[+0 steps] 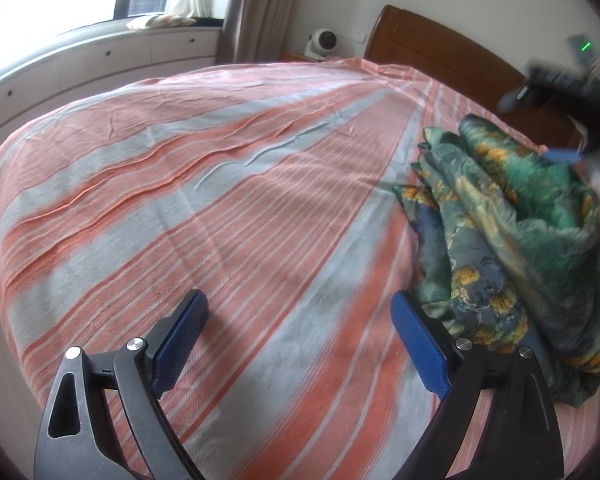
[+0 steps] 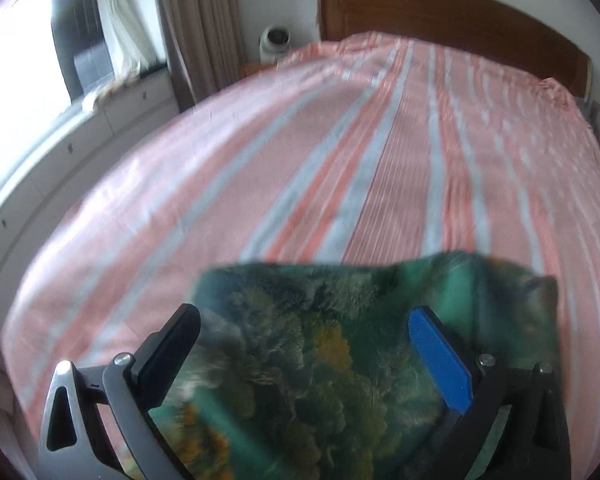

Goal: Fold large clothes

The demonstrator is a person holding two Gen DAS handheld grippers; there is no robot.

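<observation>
A: From the left wrist we see our left gripper with its jaws wide apart over the striped bedsheet, holding nothing; the green floral garment lies bunched at three o'clock, just beside the right finger.

B: From the right wrist, our right gripper also stands spread; the garment fills the gap, though whether it touches is unclear. Open sheet runs to the headboard at twelve o'clock.

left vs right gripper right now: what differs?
The left gripper has only striped bedsheet between its fingers; the right gripper has the green floral garment between its fingers. The left view is fairly sharp; the right view is motion-blurred. Both are open with nothing clamped.
</observation>
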